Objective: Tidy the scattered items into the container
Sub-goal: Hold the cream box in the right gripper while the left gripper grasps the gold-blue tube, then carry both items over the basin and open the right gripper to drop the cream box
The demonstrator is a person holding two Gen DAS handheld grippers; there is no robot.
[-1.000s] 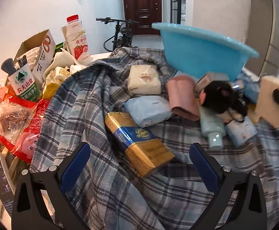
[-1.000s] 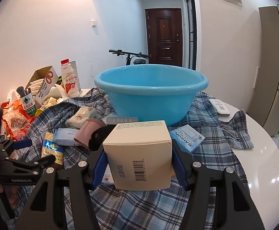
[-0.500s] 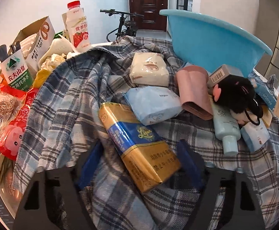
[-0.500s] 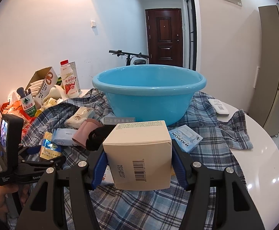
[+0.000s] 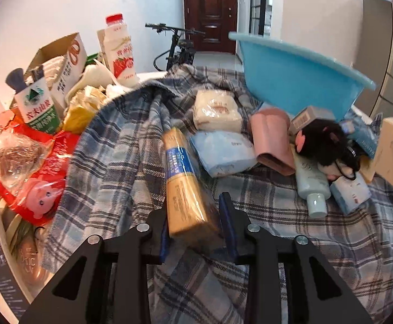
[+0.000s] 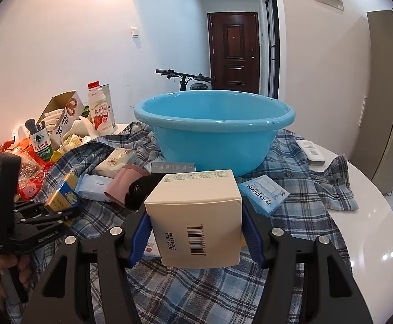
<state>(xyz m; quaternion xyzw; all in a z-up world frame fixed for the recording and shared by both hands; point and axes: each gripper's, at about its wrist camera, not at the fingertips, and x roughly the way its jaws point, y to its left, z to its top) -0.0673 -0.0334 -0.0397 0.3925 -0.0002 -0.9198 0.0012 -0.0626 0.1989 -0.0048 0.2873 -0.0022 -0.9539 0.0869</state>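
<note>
My left gripper (image 5: 193, 218) is shut on a gold and blue carton (image 5: 183, 178) and holds it tilted up off the plaid cloth; the carton also shows in the right wrist view (image 6: 61, 197). My right gripper (image 6: 195, 226) is shut on a cream box (image 6: 196, 216) with a barcode, held in front of the blue basin (image 6: 214, 132). The basin (image 5: 296, 81) stands at the back right in the left wrist view. Loose on the cloth lie a white packet (image 5: 216, 110), a light blue packet (image 5: 222, 152), a pink pouch (image 5: 272, 140), a black plush toy (image 5: 323, 143) and a pale tube (image 5: 311, 183).
The plaid cloth (image 6: 196, 291) covers a round white table (image 6: 372, 232). At the left stand a milk bottle (image 5: 119, 51), an open cardboard box (image 5: 58, 59), a green-label cup (image 5: 38, 108) and red snack bags (image 5: 26, 162). A blue RAISON box (image 6: 264, 194) and a white remote (image 6: 310, 151) lie right of the basin.
My left gripper went from open around the gold and blue carton to shut on it, and the carton has tipped up on its edge. The right gripper and its cream box have not moved.
</note>
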